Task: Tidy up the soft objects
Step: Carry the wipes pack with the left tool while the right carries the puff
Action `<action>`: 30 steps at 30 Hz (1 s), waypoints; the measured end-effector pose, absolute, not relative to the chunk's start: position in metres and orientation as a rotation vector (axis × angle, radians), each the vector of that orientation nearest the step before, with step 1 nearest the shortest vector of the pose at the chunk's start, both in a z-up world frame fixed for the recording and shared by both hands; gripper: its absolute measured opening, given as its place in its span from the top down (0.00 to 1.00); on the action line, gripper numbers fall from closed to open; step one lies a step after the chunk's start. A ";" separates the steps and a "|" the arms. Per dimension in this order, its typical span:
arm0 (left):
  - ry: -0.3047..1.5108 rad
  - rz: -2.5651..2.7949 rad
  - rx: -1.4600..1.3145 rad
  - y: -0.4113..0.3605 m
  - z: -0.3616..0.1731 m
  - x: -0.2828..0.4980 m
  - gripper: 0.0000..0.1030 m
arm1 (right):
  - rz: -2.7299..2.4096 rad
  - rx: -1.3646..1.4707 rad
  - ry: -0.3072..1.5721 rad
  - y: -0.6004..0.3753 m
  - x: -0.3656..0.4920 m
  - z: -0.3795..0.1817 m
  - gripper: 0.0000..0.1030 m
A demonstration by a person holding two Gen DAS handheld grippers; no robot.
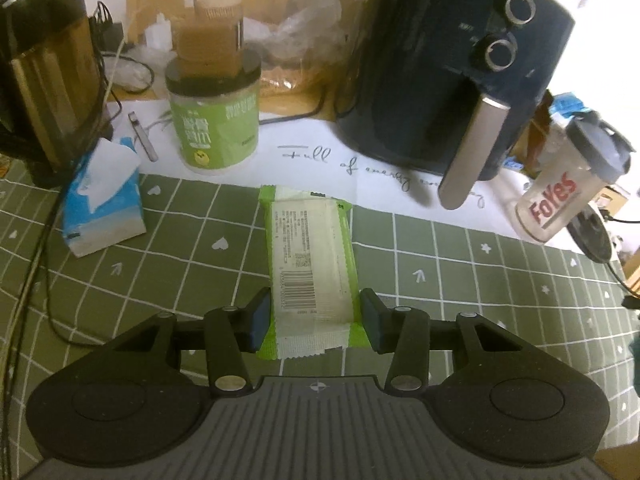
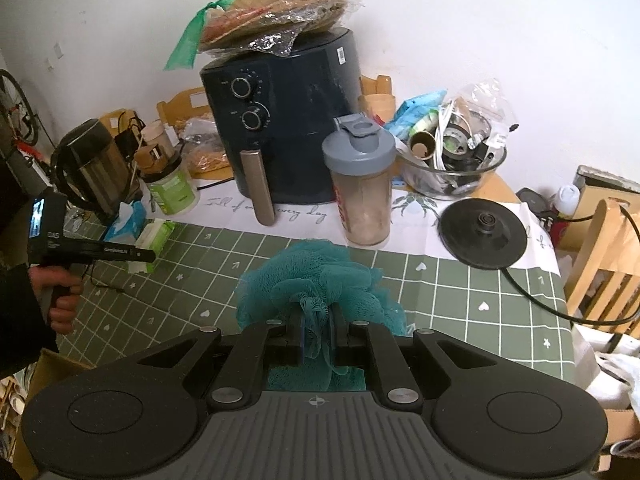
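A green and white wipes pack [image 1: 310, 248] lies lengthwise between the blue pads of my left gripper [image 1: 316, 314], which is shut on its near end, and the pack hangs just above the green checked tablecloth [image 1: 460, 280]. From the right wrist view, the same pack [image 2: 158, 232] shows at the tip of the left gripper [image 2: 146, 257], held by a hand at far left. My right gripper [image 2: 318, 330] is shut on the mesh of a teal bath pouf [image 2: 316, 272], which bulges out past the fingers.
A blue tissue pack [image 1: 102, 208] lies left of the wipes, and a green jar [image 1: 214, 124] and a dark kettle [image 1: 44, 72] stand behind it. The air fryer [image 1: 452, 72] and a shaker bottle [image 1: 560, 196] stand at the back right. The kettle base [image 2: 484, 232], its cable, a glass bowl [image 2: 452, 160] and a wooden chair [image 2: 600, 260] fill the right side.
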State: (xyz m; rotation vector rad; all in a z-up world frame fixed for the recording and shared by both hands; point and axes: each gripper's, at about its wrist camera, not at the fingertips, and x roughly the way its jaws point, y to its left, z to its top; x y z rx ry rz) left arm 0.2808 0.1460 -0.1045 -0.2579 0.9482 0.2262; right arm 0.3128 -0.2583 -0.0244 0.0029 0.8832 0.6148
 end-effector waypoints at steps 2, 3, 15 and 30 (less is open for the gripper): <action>0.935 0.224 -0.254 0.143 -0.097 0.274 0.56 | 0.621 0.005 0.877 -0.259 0.312 -0.022 0.87; 0.928 0.223 -0.253 0.142 -0.093 0.270 0.56 | 0.623 0.006 0.875 -0.260 0.312 -0.022 0.87; 0.879 0.204 -0.240 0.126 -0.054 0.231 0.56 | 0.661 0.011 0.849 -0.267 0.307 -0.012 0.87; 0.859 0.146 -0.234 0.086 -0.010 0.175 0.56 | 0.732 0.034 0.803 -0.275 0.287 0.015 0.87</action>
